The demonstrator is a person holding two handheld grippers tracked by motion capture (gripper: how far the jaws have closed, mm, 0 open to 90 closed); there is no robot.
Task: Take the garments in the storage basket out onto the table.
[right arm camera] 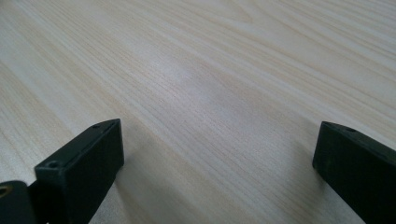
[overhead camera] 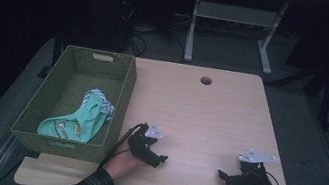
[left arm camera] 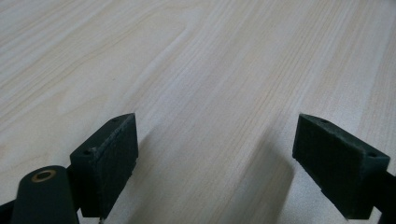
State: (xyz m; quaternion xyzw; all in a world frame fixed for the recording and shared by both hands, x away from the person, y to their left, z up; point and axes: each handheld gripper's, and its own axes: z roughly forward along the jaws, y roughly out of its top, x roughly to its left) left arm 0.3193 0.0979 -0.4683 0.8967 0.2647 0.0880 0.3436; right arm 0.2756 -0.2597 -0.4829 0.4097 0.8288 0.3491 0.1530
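Cloth (overhead camera: 77,121) is seen lying in the basket (overhead camera: 123,97) at left; both claws, left (overhead camera: 157,159) and right (overhead camera: 224,177), are held open, empty, over the desk (overhead camera: 210,110). Probably nothing further is called for.

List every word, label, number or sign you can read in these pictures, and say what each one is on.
No text can be read.
Green garment in the woven basket: a small pale patch and a yellowish patch, perhaps labels or print, too small and blurred to read.
Left gripper, right gripper and wooden table: no writing visible.
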